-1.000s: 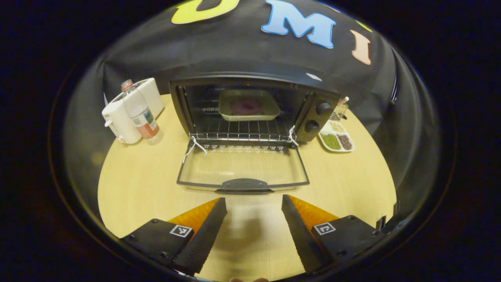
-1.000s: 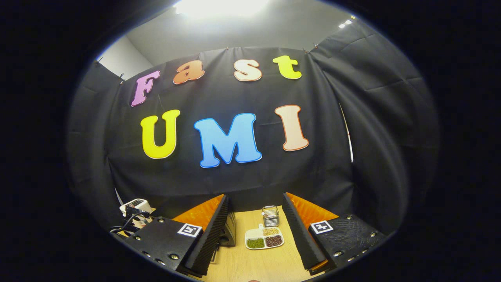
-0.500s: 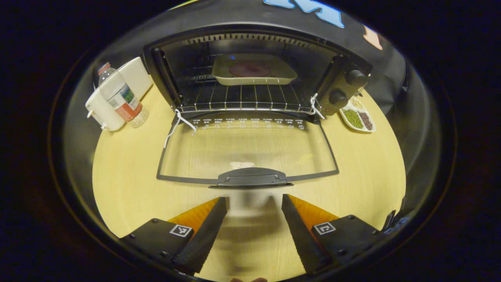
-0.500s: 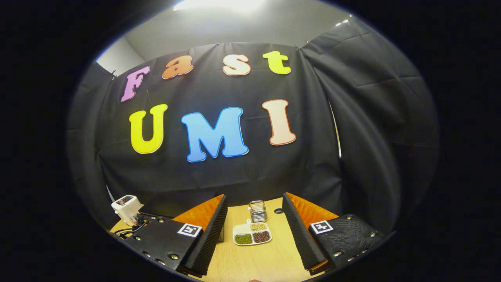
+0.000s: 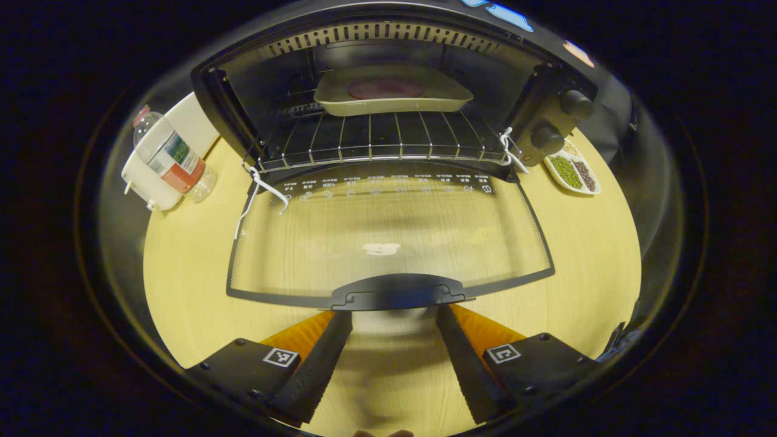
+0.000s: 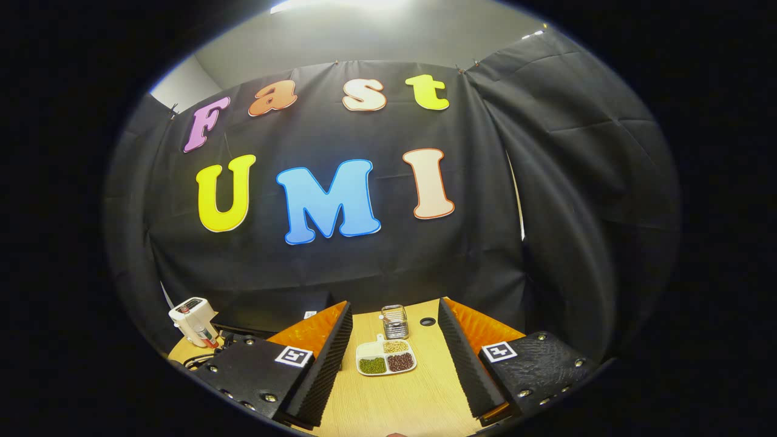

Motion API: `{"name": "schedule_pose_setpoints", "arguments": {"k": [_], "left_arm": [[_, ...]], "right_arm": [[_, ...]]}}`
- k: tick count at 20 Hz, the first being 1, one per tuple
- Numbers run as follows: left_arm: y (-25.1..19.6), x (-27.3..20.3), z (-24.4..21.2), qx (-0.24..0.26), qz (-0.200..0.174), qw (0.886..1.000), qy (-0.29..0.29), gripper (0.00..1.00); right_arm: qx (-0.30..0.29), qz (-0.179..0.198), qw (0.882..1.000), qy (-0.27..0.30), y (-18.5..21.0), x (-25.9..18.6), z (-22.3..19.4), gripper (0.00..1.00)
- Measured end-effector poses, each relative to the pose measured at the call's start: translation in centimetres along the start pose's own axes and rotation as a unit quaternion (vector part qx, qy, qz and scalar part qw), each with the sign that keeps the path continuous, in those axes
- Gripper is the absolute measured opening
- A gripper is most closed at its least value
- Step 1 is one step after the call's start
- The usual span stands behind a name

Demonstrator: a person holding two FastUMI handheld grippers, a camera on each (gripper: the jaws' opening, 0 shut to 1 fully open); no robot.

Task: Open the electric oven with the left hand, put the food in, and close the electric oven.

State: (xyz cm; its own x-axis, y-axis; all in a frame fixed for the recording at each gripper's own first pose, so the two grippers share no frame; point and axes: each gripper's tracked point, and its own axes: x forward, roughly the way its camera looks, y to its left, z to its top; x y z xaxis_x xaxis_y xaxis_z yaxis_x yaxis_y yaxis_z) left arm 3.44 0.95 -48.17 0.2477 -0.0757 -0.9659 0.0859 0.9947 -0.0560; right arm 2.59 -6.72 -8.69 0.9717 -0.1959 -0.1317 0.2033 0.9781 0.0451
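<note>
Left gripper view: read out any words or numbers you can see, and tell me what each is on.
Nothing can be quoted as it reads.
On the oven door: a row of printed marks along the hinge edge, too small and blurred.
On the bottle: a coloured label, too small to read.
On the square markers: coded patterns, no words.

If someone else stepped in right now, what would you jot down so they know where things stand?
Left gripper: open, empty, right in front of the door handle.
Right gripper: open, empty, held above the table, pointing at the divided snack dish.
Oven: door folded down flat. Tray of food sits on the rack inside.
Done: opening, loading.
Left: lift the door by its handle with the left gripper until it shuts.
</note>
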Motion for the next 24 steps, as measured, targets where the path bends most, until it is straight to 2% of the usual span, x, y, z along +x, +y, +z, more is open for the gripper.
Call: {"name": "schedule_pose_setpoints", "arguments": {"k": [3,4,5,7,8,11,12,13,15,16,18,19,21,23,24], "left_arm": [[0.0,0.0,0.0,0.0,0.003,1.0,0.001,1.0],[0.0,-0.1,0.1,-0.002,0.003,1.0,0.0,0.92],[0.0,-0.1,0.0,-0.005,0.002,1.0,0.002,0.97],[-0.1,-0.4,0.1,-0.007,0.002,1.0,0.001,0.97],[-0.1,-0.7,0.3,-0.006,0.002,1.0,-0.003,1.0],[-0.1,-1.8,0.4,-0.003,0.001,1.0,-0.017,0.92],[-0.1,-2.2,0.5,-0.005,-0.001,1.0,-0.021,0.96],[-0.2,-2.7,0.5,-0.005,-0.002,1.0,-0.028,0.96],[-0.2,-3.4,0.6,-0.003,-0.003,0.999,-0.041,1.0],[-0.2,-3.7,0.8,-0.003,-0.004,0.999,-0.047,0.96],[-0.3,-4.4,1.1,-0.005,-0.005,0.998,-0.056,0.96],[-0.2,-4.6,1.1,-0.006,-0.006,0.998,-0.061,1.0],[-0.3,-5.1,1.3,-0.008,-0.008,0.998,-0.067,0.96],[-0.3,-5.5,1.5,-0.009,-0.01,0.997,-0.072,1.0],[-0.3,-5.8,1.7,-0.009,-0.01,0.997,-0.075,0.96]], "right_arm": [[0.001,0.001,1.0,0.005,0.2,0.1,-0.2,0.77],[0.002,0.002,1.0,0.006,0.2,0.1,-0.3,0.86],[0.004,0.002,1.0,0.009,0.4,0.3,-0.5,0.86],[0.008,0.006,1.0,0.014,0.7,0.3,-0.7,0.86],[0.007,0.007,1.0,0.014,0.9,0.3,-0.7,0.86],[0.004,0.014,1.0,0.012,1.5,0.4,-0.5,0.86],[0.003,0.016,1.0,0.012,1.7,0.3,-0.5,0.86],[0.003,0.019,1.0,0.011,2.0,0.4,-0.4,0.95],[0.004,0.025,1.0,0.01,2.5,0.4,-0.3,0.96],[0.004,0.029,1.0,0.009,2.8,0.4,-0.2,0.87],[0.001,0.035,0.999,0.005,3.3,0.4,0.1,0.87],[-0.001,0.038,0.999,0.002,3.5,0.3,0.3,0.87],[-0.001,0.043,0.999,0.0,3.9,0.2,0.3,0.86],[-0.001,0.046,0.999,-0.002,4.1,0.2,0.4,0.86],[-0.001,0.048,0.999,-0.003,4.3,0.3,0.6,0.86]]}}
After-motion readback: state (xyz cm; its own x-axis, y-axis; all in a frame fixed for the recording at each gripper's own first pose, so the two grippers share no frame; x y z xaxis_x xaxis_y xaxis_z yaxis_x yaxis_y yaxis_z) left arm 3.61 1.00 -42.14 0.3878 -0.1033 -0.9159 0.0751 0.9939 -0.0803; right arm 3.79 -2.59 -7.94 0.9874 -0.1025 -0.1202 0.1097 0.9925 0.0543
